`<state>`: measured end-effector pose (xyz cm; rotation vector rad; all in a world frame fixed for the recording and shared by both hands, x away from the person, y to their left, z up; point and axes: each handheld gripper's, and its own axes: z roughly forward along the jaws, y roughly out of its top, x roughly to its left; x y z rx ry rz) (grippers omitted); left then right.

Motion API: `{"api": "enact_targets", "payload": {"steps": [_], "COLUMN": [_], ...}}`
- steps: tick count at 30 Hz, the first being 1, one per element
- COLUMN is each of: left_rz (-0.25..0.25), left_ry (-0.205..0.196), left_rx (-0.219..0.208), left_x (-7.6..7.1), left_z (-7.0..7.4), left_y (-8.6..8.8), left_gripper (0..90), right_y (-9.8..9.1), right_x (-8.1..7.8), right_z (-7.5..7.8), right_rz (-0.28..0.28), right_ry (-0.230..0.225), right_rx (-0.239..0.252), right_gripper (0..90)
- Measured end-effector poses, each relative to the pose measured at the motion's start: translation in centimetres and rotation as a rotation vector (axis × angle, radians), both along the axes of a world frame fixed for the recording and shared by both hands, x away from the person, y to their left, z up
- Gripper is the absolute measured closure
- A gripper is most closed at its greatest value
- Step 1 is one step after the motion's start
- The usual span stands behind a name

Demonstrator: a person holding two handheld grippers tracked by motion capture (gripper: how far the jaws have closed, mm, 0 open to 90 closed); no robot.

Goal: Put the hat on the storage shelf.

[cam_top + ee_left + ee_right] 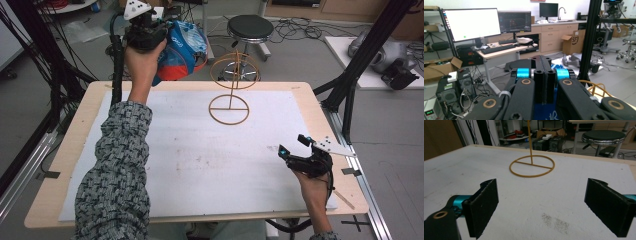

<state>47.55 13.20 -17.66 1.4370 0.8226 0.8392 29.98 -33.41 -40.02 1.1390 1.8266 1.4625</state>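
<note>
Fingers of the left gripper [150, 30] are pressed together on a blue-and-orange bag [182, 50], lifted beyond the bench's [75, 150] far-left corner, likely for hanging on the yellow wire stand [229, 102]. Right gripper [295, 146] waits wide open, low over the bench.

A yellow-orange wire stand [229, 95] is seen on a white table cover [175, 165]; a blue, white and orange-red bag [181, 52] is gripped; the sleeve [117, 165] is black-and-white patterned.
</note>
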Motion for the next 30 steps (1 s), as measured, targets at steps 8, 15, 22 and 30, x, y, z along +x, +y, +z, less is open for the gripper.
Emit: {"api": "enact_targets", "payload": {"steps": [8, 15, 22, 30], "left_rz": [-0.034, -0.06, -0.079, -0.102], "left_ry": [-0.001, -0.001, 0.002, 0.015], "left_rx": [0.004, 0.022, 0.043, 0.066], "left_x": [1.1, 2.1, 2.8, 3.2], "left_z": [0.2, 0.6, 1.1, 0.4], "left_y": [-2.2, -4.4, -6.4, -8.5], "left_gripper": [89.6, 89.7, 89.6, 89.6], "right_y": [0.4, 0.3, -0.1, -0.6], "right_x": [-0.2, -0.2, -0.3, -0.4], "right_z": [0.0, 0.0, 0.0, 0.2], "right_rz": [0.015, 0.013, 0.012, 0.005], "right_ry": [0.001, 0.003, 0.005, -0.002], "right_rx": [-0.013, -0.005, 0.001, 0.013], "right_gripper": [11.0, 11.0, 11.0, 11.0]}}
